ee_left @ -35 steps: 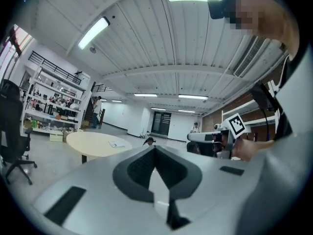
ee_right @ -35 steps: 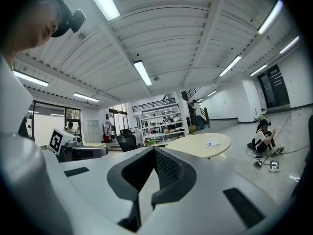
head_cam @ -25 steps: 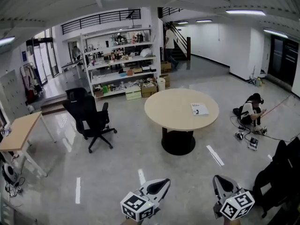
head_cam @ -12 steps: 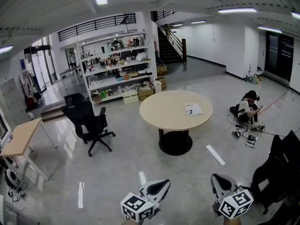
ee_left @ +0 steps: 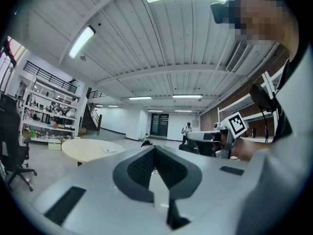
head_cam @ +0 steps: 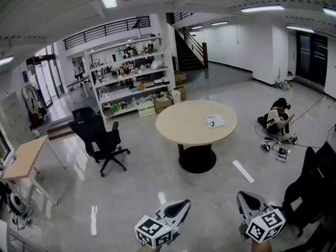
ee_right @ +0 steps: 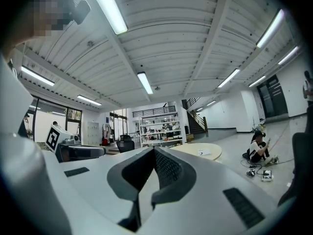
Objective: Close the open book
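A thin white book (head_cam: 215,121) with dark print lies flat on the right part of a round beige table (head_cam: 184,125) in the middle of the room, several steps away. From here I cannot tell whether it lies open. Both grippers are held low at the frame's bottom, pointing level towards the table. My left gripper (head_cam: 182,203) is shut and empty, and my right gripper (head_cam: 242,197) is shut and empty too. The left gripper view has the jaw tips (ee_left: 154,148) meeting, with the table (ee_left: 90,150) far off. In the right gripper view the tips (ee_right: 155,150) meet, and the book (ee_right: 204,152) shows.
A black office chair (head_cam: 100,135) stands left of the table, a small wooden desk (head_cam: 23,156) at far left. Stocked shelves (head_cam: 134,72) and stairs (head_cam: 191,46) line the back. A person (head_cam: 275,122) sits on the floor at right among cables. A dark chair (head_cam: 310,193) is near my right gripper.
The head view has shifted slightly, and the table sits a little further left in it. A person by the stairs is out of sight. Both grippers hold their places in the frame, still shut.
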{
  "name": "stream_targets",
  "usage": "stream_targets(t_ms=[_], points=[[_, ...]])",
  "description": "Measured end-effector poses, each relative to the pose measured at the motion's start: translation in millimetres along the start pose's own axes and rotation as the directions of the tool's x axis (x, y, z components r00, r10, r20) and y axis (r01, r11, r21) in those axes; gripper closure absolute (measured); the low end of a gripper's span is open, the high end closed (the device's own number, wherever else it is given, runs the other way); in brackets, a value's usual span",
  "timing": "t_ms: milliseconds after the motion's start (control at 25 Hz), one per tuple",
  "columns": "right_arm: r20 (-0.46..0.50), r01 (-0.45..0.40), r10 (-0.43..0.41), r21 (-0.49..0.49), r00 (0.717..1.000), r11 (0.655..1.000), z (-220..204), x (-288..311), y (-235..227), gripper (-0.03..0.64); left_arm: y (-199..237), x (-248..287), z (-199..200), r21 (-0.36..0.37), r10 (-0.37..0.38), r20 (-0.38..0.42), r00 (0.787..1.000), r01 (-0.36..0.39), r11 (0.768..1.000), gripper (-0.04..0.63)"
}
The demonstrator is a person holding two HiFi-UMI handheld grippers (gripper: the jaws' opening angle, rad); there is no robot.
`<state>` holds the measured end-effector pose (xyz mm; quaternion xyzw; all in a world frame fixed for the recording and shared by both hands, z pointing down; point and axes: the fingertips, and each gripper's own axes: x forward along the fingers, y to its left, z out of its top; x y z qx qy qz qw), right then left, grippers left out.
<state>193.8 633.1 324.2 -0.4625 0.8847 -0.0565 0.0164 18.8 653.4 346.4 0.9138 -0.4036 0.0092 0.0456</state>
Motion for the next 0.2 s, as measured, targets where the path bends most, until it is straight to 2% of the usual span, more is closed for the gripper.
stream_targets(t_ms=[200], points=[[-0.002, -0.007, 0.007, 0.000, 1.000, 1.000, -2.0, -2.0, 1.5, 0.618, -4.2, 0.1, 0.1, 0.005, -0.004, 0.002, 1.000, 0.004, 1.000, 0.606]])
